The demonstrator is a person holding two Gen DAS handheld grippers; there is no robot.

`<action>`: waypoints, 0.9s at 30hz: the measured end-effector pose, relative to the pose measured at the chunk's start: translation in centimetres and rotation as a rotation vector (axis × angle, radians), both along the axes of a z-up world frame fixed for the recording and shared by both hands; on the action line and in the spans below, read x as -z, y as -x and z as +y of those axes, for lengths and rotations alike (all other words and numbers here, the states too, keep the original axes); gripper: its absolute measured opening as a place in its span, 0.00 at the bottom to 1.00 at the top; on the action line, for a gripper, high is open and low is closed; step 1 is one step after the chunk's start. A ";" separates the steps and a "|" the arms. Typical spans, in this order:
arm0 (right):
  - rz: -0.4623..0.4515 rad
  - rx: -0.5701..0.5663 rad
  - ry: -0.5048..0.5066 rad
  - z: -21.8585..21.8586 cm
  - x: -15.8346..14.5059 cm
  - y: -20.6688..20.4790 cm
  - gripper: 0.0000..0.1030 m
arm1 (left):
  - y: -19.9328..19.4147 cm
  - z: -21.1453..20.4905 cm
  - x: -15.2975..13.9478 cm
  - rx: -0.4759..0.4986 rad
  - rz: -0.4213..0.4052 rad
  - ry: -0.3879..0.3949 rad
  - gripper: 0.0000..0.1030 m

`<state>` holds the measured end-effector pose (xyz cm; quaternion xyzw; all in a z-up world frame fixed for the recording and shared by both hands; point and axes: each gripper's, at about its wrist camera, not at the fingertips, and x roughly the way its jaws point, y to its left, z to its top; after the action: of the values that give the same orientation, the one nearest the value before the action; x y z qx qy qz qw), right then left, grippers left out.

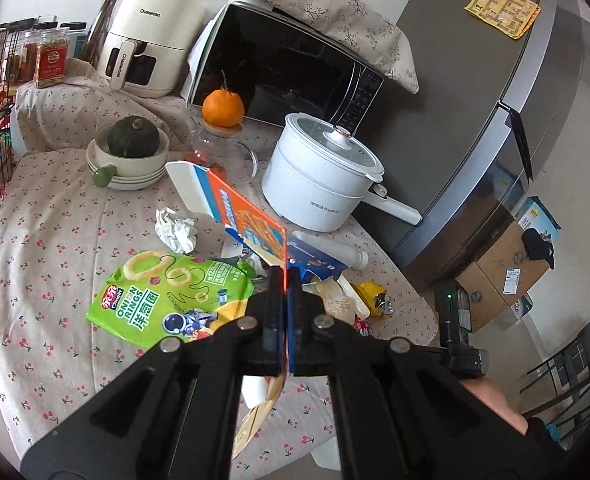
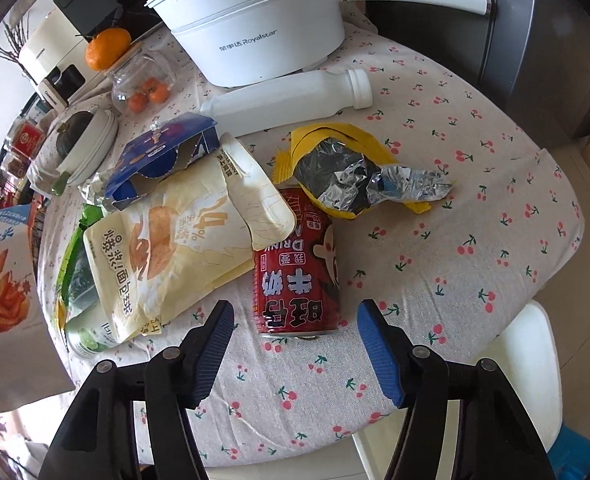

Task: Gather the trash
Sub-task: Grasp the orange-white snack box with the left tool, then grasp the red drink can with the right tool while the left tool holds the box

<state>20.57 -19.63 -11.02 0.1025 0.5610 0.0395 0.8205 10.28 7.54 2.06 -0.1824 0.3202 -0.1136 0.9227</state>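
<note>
My left gripper [image 1: 284, 276] is shut on a flattened orange and white snack carton [image 1: 235, 204], held edge-on above the table; the carton also shows at the left of the right wrist view [image 2: 3, 280]. My right gripper [image 2: 295, 316] stands open over the near end of a red drink can [image 2: 297, 264] lying on its side, with gaps at both pads. Around the can lie a cream bread bag [image 2: 167, 240], a torn blue box [image 2: 163, 152], a yellow foil wrapper [image 2: 355, 172] and a white bottle [image 2: 283, 100]. A green onion-rings bag [image 1: 167, 296] and a crumpled tissue [image 1: 175, 230] lie further left.
A white electric pot [image 1: 319, 172] stands behind the trash, with a microwave [image 1: 279, 68], an air fryer [image 1: 151, 36], an orange [image 1: 222, 108] on a glass jar and stacked bowls [image 1: 131, 164] holding a squash. The fridge [image 1: 475, 100] is at the right. The table edge [image 2: 535, 280] curves close by.
</note>
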 end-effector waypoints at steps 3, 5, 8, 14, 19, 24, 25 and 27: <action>0.025 0.022 -0.032 -0.1 1.3 -0.6 0.54 | 0.4 -0.4 0.3 0.008 0.010 -0.020 0.02; 0.028 0.031 -0.063 -0.2 1.7 -0.8 0.52 | 0.7 -0.5 0.3 0.014 0.008 -0.038 0.02; 0.000 0.035 -0.070 -0.3 0.8 -0.5 0.52 | 1.2 -0.7 0.1 0.018 -0.006 -0.058 0.02; -0.120 -0.010 -0.083 -0.5 -3.8 2.1 0.51 | 2.3 -1.1 -0.5 0.041 -0.027 -0.063 0.02; -0.206 -0.017 -0.085 -1.6 -6.8 4.9 0.51 | 3.1 -2.9 -0.5 0.098 -0.038 -0.079 0.02; -0.273 0.017 -0.070 -3.9 -8.8 7.2 0.51 | 3.8 -6.3 0.2 0.193 -0.035 -0.088 0.02; -0.285 0.022 -0.068 -4.4 -9.2 7.8 0.51 | 3.9 -7.2 0.4 0.215 -0.034 -0.089 0.02; -0.307 0.035 -0.059 -5.4 -10.0 9.0 0.51 | 4.1 -8.9 0.7 0.263 -0.027 -0.080 0.02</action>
<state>11.57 -25.05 -1.04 0.1291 0.4259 0.0568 0.8937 6.17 -1.41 1.36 -0.1004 0.3333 -0.2230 0.9106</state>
